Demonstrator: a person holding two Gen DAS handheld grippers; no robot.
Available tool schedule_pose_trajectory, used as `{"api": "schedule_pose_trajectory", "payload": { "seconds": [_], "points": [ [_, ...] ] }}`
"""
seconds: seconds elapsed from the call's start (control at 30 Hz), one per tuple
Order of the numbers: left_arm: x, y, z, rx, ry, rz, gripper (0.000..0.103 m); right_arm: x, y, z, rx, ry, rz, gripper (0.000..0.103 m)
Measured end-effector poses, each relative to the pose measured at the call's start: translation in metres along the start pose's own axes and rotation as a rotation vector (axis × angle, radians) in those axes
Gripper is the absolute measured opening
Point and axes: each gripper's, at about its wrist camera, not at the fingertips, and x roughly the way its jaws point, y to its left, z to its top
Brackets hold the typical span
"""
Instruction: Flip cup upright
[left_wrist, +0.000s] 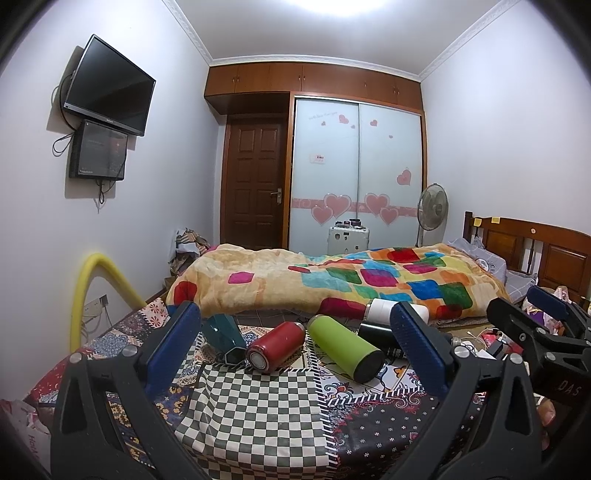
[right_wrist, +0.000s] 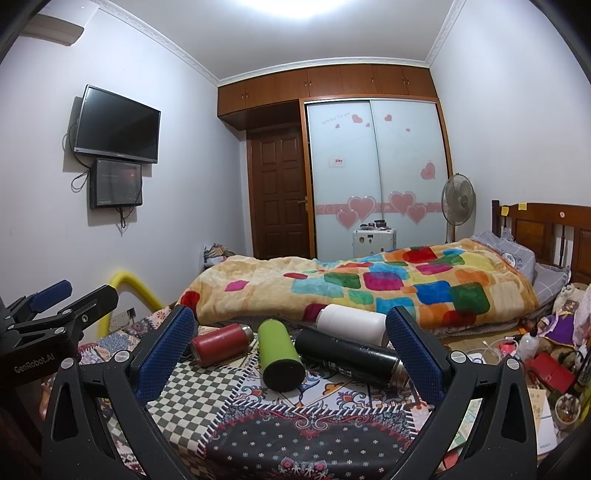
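item: cups, five, all lying on their sides on the patchwork cloth (right_wrist: 258, 435), with the green cup (right_wrist: 279, 353) as landmark at the middle of the row.
- red cup (right_wrist: 218, 343): just left of the green cup, base toward you in the left wrist view.
- teal cup (left_wrist: 222, 338): beyond the red one on the same side, faceted, open mouth facing you.
- black cup (right_wrist: 349, 355): just right of the green cup, long and narrow.
- white cup (right_wrist: 351, 323): behind the black one, touching it.

tools: your left gripper (left_wrist: 295, 345) and right gripper (right_wrist: 290, 345) both hang short of the row, fingers spread wide, nothing between them.

handling, judged: the green, red and black cups look like insulated metal flasks, so stiff, fairly weighty, smooth-coated and apt to roll on the soft cloth. take one across the mid-body, pads square on the barrel, not on the rounded shoulder, and swing the base down. contents cannot be told.
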Motion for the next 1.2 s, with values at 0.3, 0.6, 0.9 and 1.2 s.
{"api": "schedule_pose_trajectory", "payload": {
  "seconds": [0.3, 0.6, 0.9, 1.2],
  "points": [
    [0.0019, 0.0006, 0.0001, -0.003, 0.001, -0.005, 0.103, -0.0003, -0.0017, 0.0005, 0.002, 0.001, 0.001, 0.103],
    [0.002, 0.0004, -0.0005, -0.004, 0.002, -0.005, 0.103, -0.0002, -0.0016, 0.001, 0.003, 0.001, 0.0, 0.103],
    [0.0019, -0.0005, -0.0011, -0.001, 0.0, -0.003, 0.103, -0.0017, -0.0046, 0.0014, 0.008, -0.003, -0.002, 0.103],
    [0.0032, 0.0003, -0.0019, -0.002, 0.005, -0.007, 0.103, -0.0015, -0.006, -0.0013, 0.008, 0.0, 0.003, 0.103]
  ]
}}
